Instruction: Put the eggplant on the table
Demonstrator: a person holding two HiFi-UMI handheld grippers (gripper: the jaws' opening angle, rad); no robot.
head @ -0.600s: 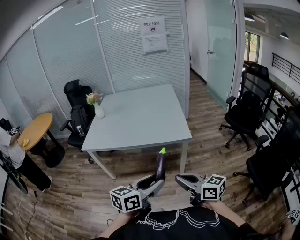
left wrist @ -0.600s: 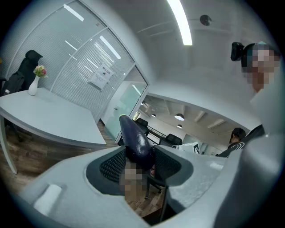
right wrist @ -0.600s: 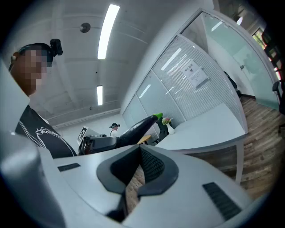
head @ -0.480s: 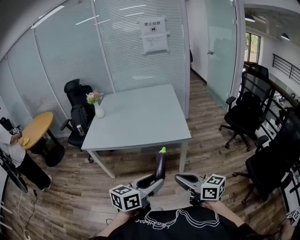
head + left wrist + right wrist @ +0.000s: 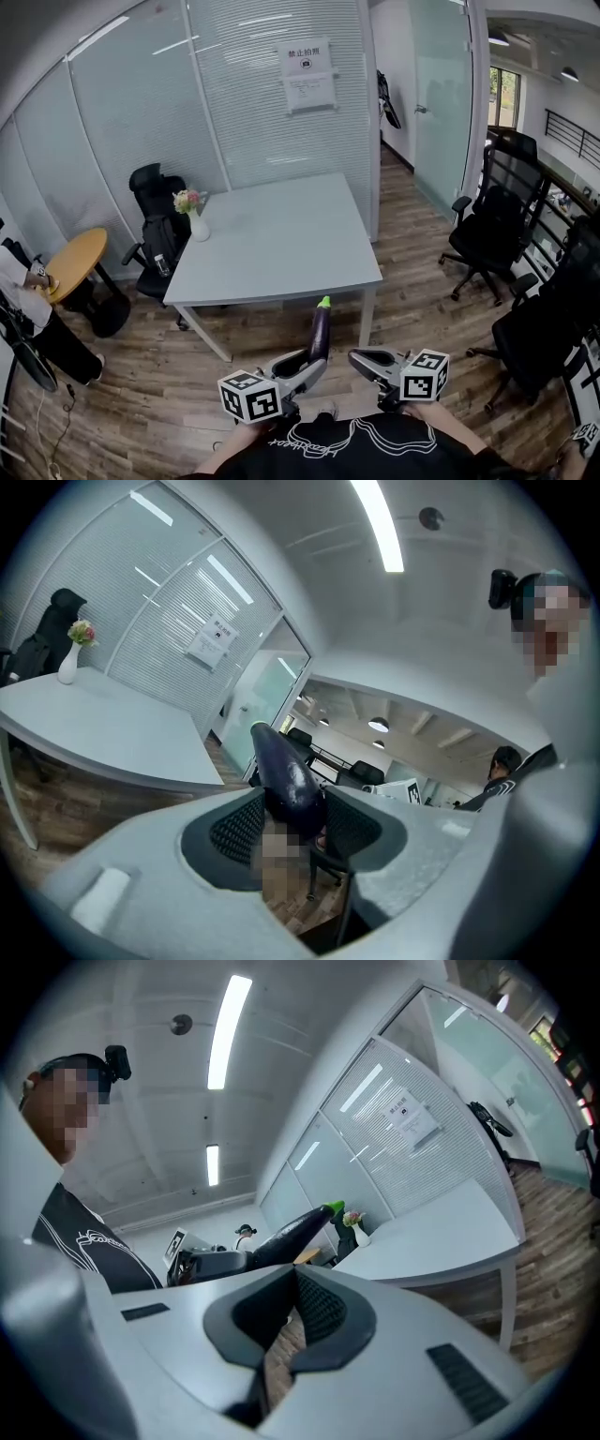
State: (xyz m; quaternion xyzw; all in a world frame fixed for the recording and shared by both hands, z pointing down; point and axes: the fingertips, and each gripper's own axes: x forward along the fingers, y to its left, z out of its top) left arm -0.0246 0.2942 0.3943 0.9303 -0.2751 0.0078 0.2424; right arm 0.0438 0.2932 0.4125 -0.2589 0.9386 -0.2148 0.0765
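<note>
A dark purple eggplant (image 5: 321, 333) with a green stem stands upright in my left gripper (image 5: 307, 367), whose pads are shut on its lower end. The left gripper view shows the eggplant (image 5: 286, 771) wedged between the ribbed pads, pointing up and away. The grey square table (image 5: 281, 234) lies ahead beyond the eggplant, its near edge a short way off. My right gripper (image 5: 364, 357) hovers beside the left one, shut and holding nothing. In the right gripper view the eggplant (image 5: 291, 1230) shows to the left, with the table (image 5: 441, 1227) to the right.
A white vase with flowers (image 5: 195, 220) stands on the table's far left corner. A black chair (image 5: 157, 230) sits left of the table, and more black chairs (image 5: 492, 225) stand at the right. A round yellow table (image 5: 70, 258) and a person (image 5: 23, 300) are at the far left. Glass partitions close the back.
Both grippers and the eggplant stay where they were. Only the head view has shifted slightly.
</note>
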